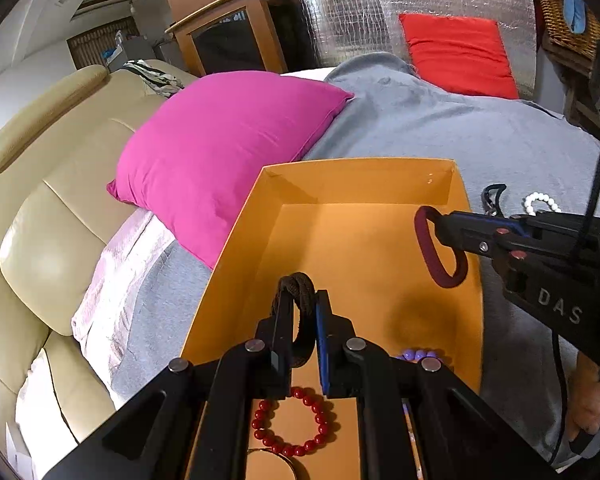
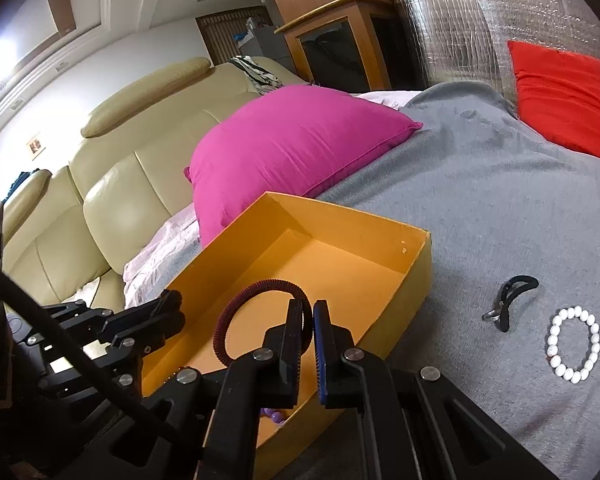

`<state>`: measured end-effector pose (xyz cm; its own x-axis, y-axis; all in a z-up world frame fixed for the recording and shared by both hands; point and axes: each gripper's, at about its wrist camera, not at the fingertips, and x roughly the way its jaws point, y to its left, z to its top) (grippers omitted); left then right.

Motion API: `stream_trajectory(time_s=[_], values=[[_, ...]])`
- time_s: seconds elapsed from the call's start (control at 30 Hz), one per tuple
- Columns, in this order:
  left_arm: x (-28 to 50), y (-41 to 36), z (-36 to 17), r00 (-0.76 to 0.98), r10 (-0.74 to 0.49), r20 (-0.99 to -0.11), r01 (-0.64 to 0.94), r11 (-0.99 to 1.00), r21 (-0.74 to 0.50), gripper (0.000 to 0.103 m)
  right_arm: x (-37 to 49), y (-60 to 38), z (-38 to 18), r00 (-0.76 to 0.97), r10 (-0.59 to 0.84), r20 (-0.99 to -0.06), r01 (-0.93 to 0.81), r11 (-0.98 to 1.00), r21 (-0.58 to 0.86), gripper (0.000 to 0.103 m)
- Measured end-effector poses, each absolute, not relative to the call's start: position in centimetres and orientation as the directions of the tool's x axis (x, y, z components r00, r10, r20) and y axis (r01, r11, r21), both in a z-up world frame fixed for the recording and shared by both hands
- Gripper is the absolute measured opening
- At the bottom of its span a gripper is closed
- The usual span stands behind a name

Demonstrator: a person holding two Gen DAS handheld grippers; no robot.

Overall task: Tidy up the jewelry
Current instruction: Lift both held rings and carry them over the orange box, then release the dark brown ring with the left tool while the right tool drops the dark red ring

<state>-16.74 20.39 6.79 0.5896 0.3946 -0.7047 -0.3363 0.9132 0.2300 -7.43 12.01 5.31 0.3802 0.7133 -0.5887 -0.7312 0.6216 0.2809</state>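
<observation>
An open orange box [image 1: 364, 184] [image 2: 416, 268] lies on a grey blanket. My left gripper [image 1: 303, 304] is shut on a dark brown hair tie [image 1: 300, 284] above the box. My right gripper [image 2: 308, 312] is shut on a maroon hair tie [image 2: 236, 316], held over the box; it shows in the left wrist view [image 1: 424, 244]. In the box lie a red bead bracelet [image 1: 296, 420], purple beads [image 1: 418, 355] and a gold bangle [image 1: 272, 456]. A white bead bracelet [image 2: 573, 343] and a black hair clip [image 2: 510, 302] lie on the blanket to the right of the box.
A magenta pillow [image 1: 220, 140] lies behind the box on the left. A red cushion [image 1: 456, 52] leans against a silver foil wall. A beige leather sofa [image 1: 48, 208] runs along the left. A wooden cabinet [image 1: 228, 36] stands behind.
</observation>
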Motion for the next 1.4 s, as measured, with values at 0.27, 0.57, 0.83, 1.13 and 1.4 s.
stream_trajectory(time_s=[0.27, 0.57, 0.83, 1.13, 1.4], values=[[-15.8, 21.0, 5.7, 0.563, 0.403, -0.721, -0.346, 0.908, 0.237, 0.011, -6.9, 12.1, 4.7, 0.379, 0.699, -0.606, -0.717, 0.636, 0.285, 0.007], [-15.1, 21.4, 4.7, 0.539, 0.408, -0.737, -0.355, 0.903, 0.241, 0.011, -6.5, 12.1, 4.2, 0.376, 0.692, -0.617, -0.7, 0.648, 0.3, 0.007], [-14.4, 21.4, 4.2, 0.524, 0.41, -0.746, -0.353, 0.902, 0.248, 0.011, -6.4, 12.1, 4.3, 0.371, 0.692, -0.62, -0.696, 0.649, 0.308, 0.007], [-13.9, 21.4, 4.1, 0.508, 0.42, -0.752, -0.355, 0.898, 0.261, 0.013, -6.0, 12.1, 4.2, 0.361, 0.691, -0.626, -0.687, 0.651, 0.323, 0.008], [-14.1, 21.5, 4.2, 0.51, 0.436, -0.742, -0.365, 0.89, 0.272, 0.041, -5.6, 11.8, 4.1, 0.346, 0.701, -0.624, -0.676, 0.647, 0.352, 0.008]])
